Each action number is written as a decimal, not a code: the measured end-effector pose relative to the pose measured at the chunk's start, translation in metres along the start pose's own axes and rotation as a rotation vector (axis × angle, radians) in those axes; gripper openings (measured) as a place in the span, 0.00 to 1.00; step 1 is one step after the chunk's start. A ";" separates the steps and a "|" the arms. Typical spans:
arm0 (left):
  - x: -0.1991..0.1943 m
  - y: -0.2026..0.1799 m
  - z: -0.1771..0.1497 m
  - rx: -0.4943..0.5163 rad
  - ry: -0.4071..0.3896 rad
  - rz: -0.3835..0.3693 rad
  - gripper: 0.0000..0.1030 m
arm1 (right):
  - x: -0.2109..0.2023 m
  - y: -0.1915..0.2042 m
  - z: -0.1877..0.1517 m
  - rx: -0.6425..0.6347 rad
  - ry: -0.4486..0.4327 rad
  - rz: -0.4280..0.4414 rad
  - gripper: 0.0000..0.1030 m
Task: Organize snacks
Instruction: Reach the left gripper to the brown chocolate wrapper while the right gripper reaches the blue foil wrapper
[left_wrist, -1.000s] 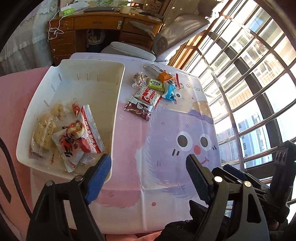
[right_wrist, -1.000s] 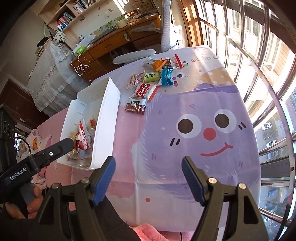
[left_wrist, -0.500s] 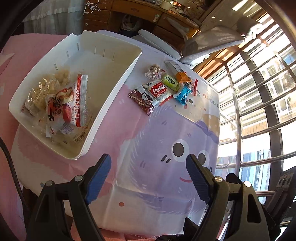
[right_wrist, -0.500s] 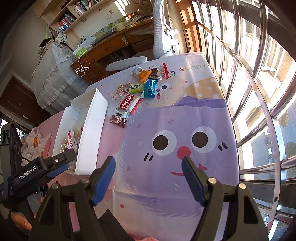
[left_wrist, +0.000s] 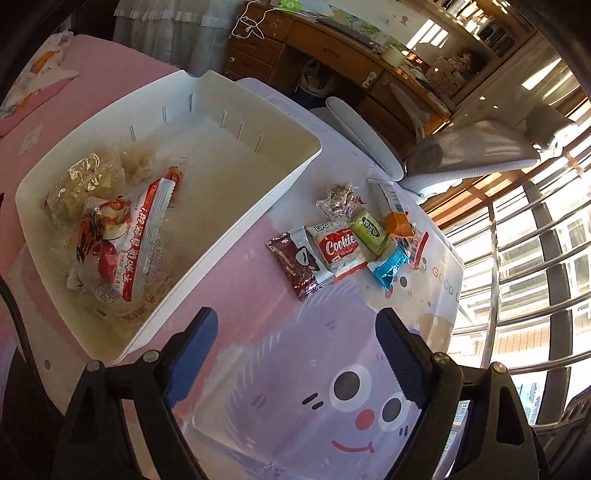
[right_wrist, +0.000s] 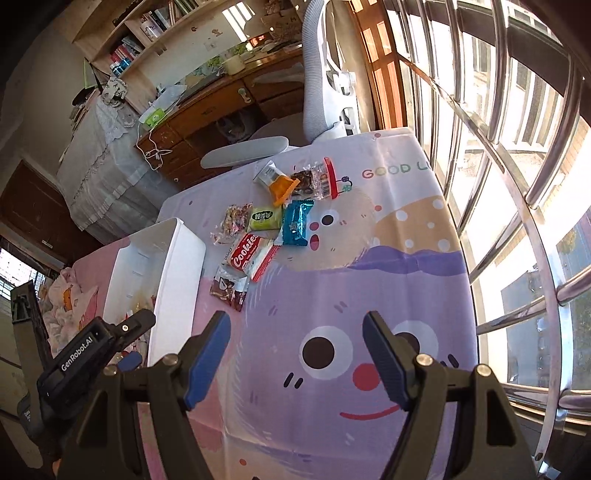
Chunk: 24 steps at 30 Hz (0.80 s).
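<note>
A white bin sits on the left of the table and holds several snack packs, among them a red and white packet. A cluster of loose snacks lies beyond it: a brown pack, a red Cookies pack, a green pack, a blue pack and an orange pack. My left gripper is open and empty above the near table. My right gripper is open and empty too.
The table wears a pink and purple cartoon cloth. A grey office chair stands at the far side, a wooden desk behind it. Window bars run along the right. The left gripper's body shows at the right view's lower left.
Both grippers have risen and pulled back from the table. The left view has swung from the bin's near end toward the loose snack cluster. Both stay open.
</note>
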<state>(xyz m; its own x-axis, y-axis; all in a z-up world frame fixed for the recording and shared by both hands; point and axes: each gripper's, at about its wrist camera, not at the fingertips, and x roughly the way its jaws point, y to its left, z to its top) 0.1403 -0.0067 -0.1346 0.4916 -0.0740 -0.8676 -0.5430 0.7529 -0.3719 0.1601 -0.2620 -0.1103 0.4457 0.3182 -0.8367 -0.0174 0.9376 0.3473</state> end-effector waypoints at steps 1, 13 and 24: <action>0.006 -0.001 0.002 -0.015 -0.005 0.008 0.84 | 0.004 0.000 0.006 -0.002 -0.006 -0.002 0.72; 0.085 -0.012 0.025 -0.108 0.012 0.110 0.84 | 0.081 -0.002 0.068 -0.034 -0.089 0.000 0.72; 0.132 -0.017 0.027 -0.109 0.008 0.172 0.73 | 0.149 -0.001 0.079 -0.044 -0.092 -0.026 0.72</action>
<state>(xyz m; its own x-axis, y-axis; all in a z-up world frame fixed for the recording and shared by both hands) 0.2328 -0.0119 -0.2340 0.3799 0.0445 -0.9240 -0.6895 0.6795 -0.2508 0.2973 -0.2265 -0.2012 0.5271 0.2810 -0.8020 -0.0430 0.9514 0.3051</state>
